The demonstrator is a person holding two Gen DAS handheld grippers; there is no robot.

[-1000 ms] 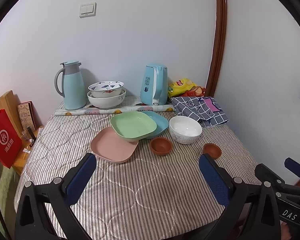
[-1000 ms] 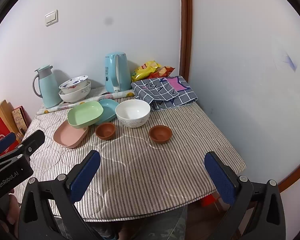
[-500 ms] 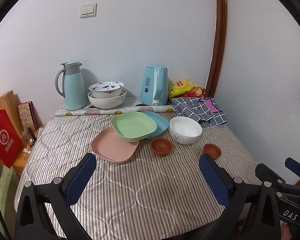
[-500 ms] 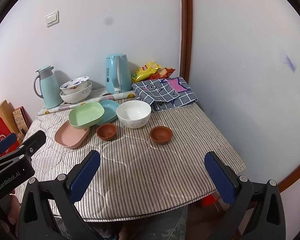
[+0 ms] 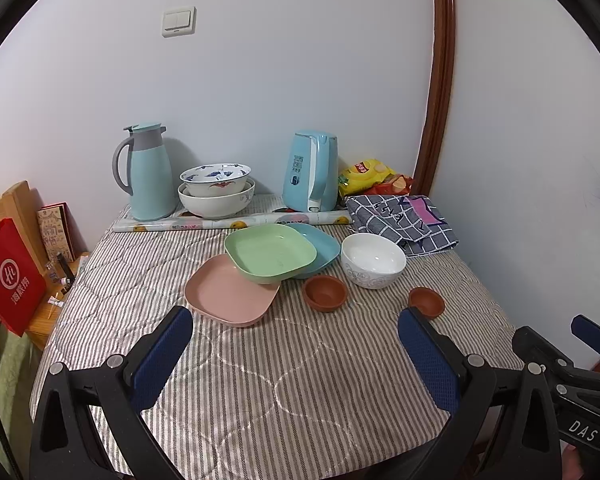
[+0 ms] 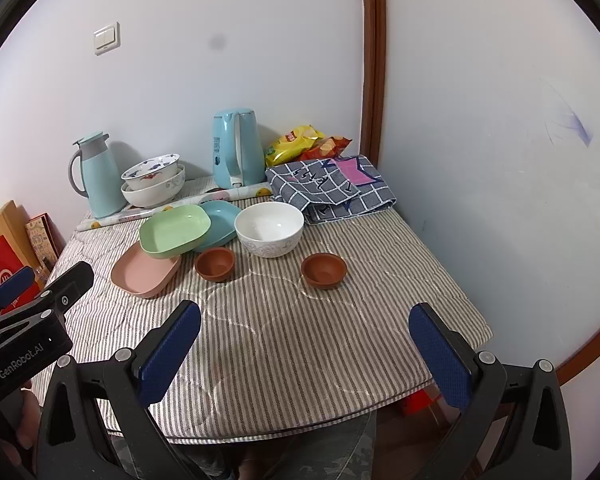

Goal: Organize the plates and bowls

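On the striped table a green plate [image 5: 270,254] leans on a pink plate [image 5: 230,292] and a blue plate [image 5: 320,246]. A white bowl [image 5: 373,260] stands to their right. Two small brown bowls [image 5: 325,293] [image 5: 426,301] sit in front. The same dishes show in the right wrist view: green plate [image 6: 175,231], pink plate [image 6: 144,272], white bowl [image 6: 269,229], brown bowls [image 6: 215,264] [image 6: 324,270]. My left gripper [image 5: 296,350] is open and empty above the table's near part. My right gripper [image 6: 304,346] is open and empty near the front edge.
At the back stand a light blue thermos jug [image 5: 148,174], two stacked patterned bowls [image 5: 216,190], a blue kettle [image 5: 312,176], snack bags [image 5: 370,172], a rolled sheet [image 5: 228,222] and a checked cloth [image 5: 400,218]. A red bag [image 5: 10,276] hangs at the left. Walls close the back and right.
Both grippers have stayed open. The views have shifted only slightly; the dishes have not moved.
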